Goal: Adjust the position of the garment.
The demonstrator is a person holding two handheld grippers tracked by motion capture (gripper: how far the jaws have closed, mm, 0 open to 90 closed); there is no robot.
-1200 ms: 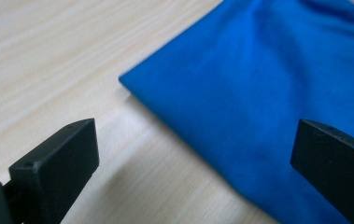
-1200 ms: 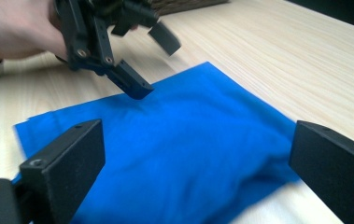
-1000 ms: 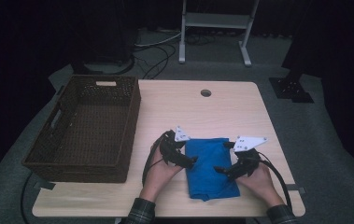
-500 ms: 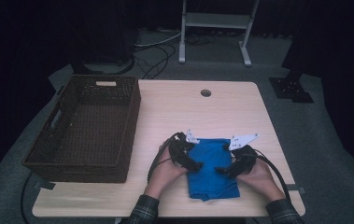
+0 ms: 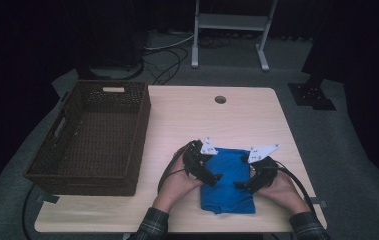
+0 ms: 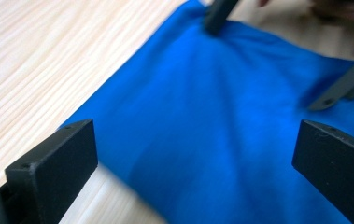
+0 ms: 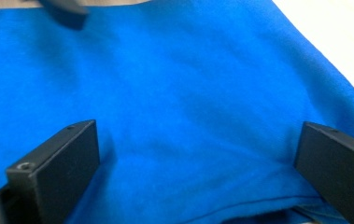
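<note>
Left claw [image 5: 216, 177] and right claw [image 5: 239, 185] both stand spread wide, jaws apart and pinching nothing, pointed inward over the folded blue cloth [image 5: 227, 180]. That cloth lies flat on the worktop [image 5: 192, 120] near the person's edge, well apart from the wicker basket [image 5: 94, 137] at the left. In the left gripper view the jaws straddle the cloth's near edge [image 6: 118, 158]; in the right gripper view they hover above its middle [image 7: 188, 107]. Judged step: take hold of the cloth. Lower each lower jaw until it slides beneath all layers at the edge, then close evenly. Gripping only the top layer would likely unfold the stack.
</note>
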